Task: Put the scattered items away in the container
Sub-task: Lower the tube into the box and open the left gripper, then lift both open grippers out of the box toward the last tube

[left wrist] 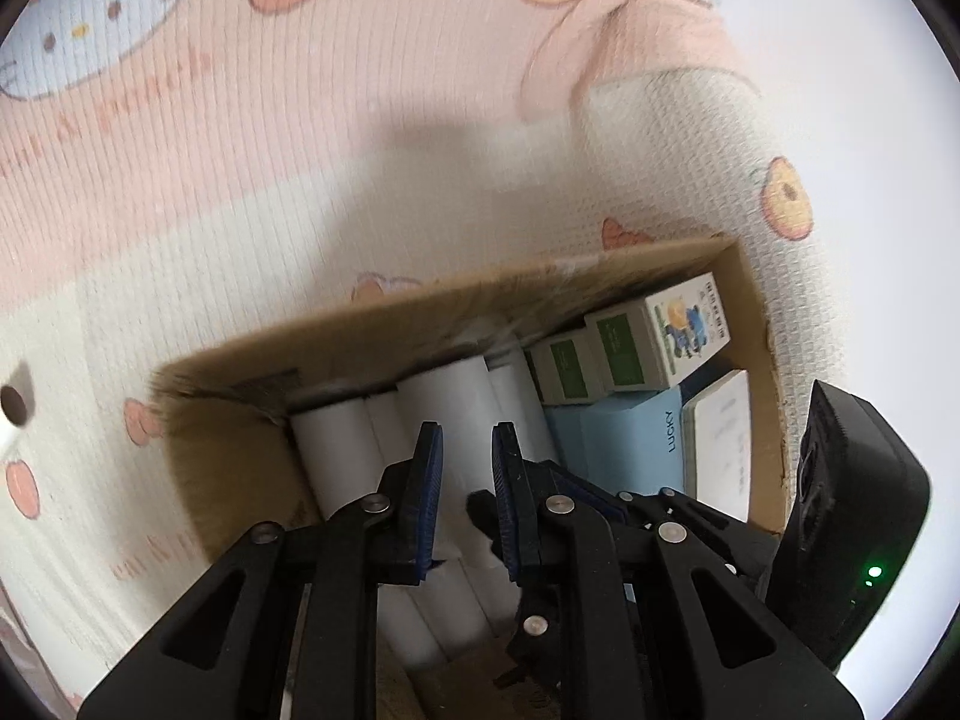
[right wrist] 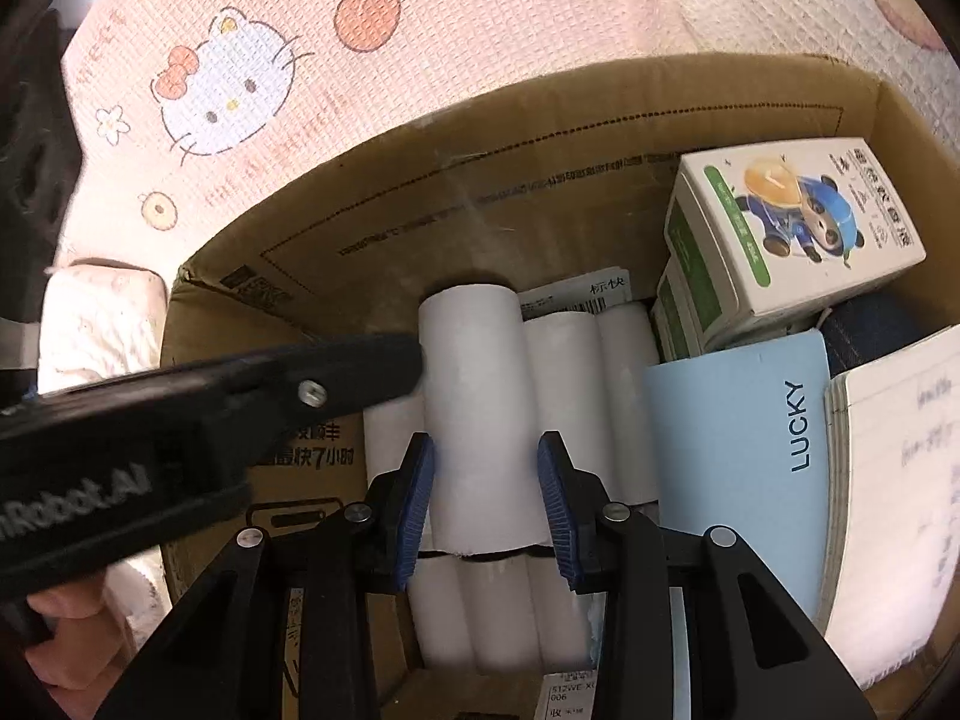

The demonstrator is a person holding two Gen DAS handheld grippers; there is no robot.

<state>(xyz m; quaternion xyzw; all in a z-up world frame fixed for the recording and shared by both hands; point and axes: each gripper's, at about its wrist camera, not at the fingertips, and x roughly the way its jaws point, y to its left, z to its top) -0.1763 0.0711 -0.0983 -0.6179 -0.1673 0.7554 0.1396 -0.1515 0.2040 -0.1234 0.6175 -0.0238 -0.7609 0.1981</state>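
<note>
Right gripper (right wrist: pixel 486 504) clamped around a white paper roll (right wrist: pixel 474 414), low inside the cardboard box (right wrist: pixel 600 138), atop other rolls. Left gripper (left wrist: pixel 467 468) narrowly parted, empty, just left of that roll. Risk: smooth cylinder rolling off rounded neighbours on release, or crushing. Right of claw: matte blue booklet (right wrist: pixel 738 420), glossy panda carton (right wrist: pixel 798 228).

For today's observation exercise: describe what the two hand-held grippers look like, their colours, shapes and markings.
Each hand-held gripper, left and right, has black angular linkage arms with silver rivets and two flat fingers faced with ribbed blue pads. The left one's body carries white lettering ending "Robot.AI"; a green light glows on the right one's black housing.
</note>
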